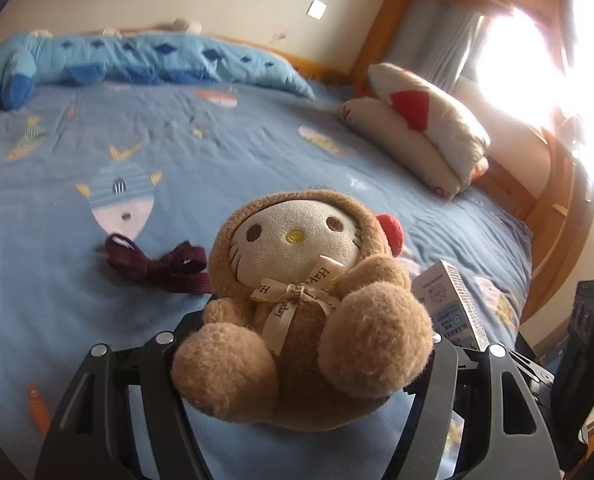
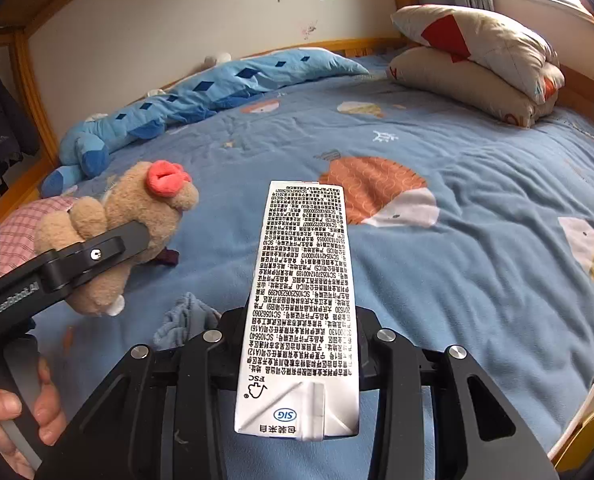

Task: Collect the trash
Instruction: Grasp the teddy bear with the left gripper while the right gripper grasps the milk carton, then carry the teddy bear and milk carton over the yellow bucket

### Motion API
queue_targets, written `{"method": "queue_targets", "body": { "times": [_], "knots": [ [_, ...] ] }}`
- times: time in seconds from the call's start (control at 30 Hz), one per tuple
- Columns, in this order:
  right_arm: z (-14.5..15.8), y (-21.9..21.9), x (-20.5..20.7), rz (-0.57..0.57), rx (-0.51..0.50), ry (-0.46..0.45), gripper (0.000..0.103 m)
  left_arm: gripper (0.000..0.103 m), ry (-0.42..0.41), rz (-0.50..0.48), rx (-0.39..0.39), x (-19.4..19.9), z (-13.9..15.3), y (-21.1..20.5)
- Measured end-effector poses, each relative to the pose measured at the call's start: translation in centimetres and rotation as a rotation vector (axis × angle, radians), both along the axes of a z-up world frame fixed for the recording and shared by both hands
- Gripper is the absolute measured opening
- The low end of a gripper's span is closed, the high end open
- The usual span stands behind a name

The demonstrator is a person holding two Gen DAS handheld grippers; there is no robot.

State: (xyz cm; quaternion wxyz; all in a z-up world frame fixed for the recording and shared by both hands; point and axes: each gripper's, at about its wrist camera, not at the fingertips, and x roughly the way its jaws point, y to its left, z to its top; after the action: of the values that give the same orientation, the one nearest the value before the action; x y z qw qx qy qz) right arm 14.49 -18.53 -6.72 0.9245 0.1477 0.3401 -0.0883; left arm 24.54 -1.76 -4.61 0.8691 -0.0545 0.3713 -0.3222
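Carton (image 2: pixel 301 312) reads "SIG", "FSC"; plush's ribbon (image 1: pixel 293 300) reads "Happy Birthday".

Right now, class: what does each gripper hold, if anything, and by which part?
The left gripper clamps the plush toy around its lower body. The right gripper grips the drink carton by its sides, near the bottom end.

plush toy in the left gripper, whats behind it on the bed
A dark red ribbon lies on the blue bedsheet just behind the plush toy; the toy covers part of it and the sheet beneath.
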Motion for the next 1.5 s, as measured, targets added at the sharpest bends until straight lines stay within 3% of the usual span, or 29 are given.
{"method": "queue_targets", "body": {
  "times": [0.33, 0.57, 0.77, 1.2, 1.37, 1.5],
  "knots": [
    [4.6, -0.2, -6.7, 0.075, 0.030, -0.072, 0.035, 0.069, -0.082, -0.041, -0.004, -8.4, 4.7, -0.1],
    [7.0, -2.5, -15.1, 0.081, 0.025, -0.106, 0.035, 0.069, -0.088, -0.117, -0.043, -15.6, 6.2, -2.4],
    [7.7, -5.8, -23.1, 0.009, -0.009, -0.111, 0.035, 0.069, -0.056, -0.238, -0.077, -21.4, 5.7, -6.6],
    [3.7, -15.7, -40.1, -0.323, -0.006, -0.007, 0.035, 0.069, 0.057, -0.613, -0.032, -33.9, 1.4, -20.7],
    [0.9, -19.2, -45.7, -0.458, 0.024, 0.062, 0.035, 0.070, 0.093, -0.748, 0.036, -37.8, -1.2, -26.4],
    [-1.4, -21.0, -48.3, -0.524, 0.067, 0.109, 0.035, 0.070, 0.144, -0.784, 0.106, -39.1, -3.8, -30.4]
  ]
}}
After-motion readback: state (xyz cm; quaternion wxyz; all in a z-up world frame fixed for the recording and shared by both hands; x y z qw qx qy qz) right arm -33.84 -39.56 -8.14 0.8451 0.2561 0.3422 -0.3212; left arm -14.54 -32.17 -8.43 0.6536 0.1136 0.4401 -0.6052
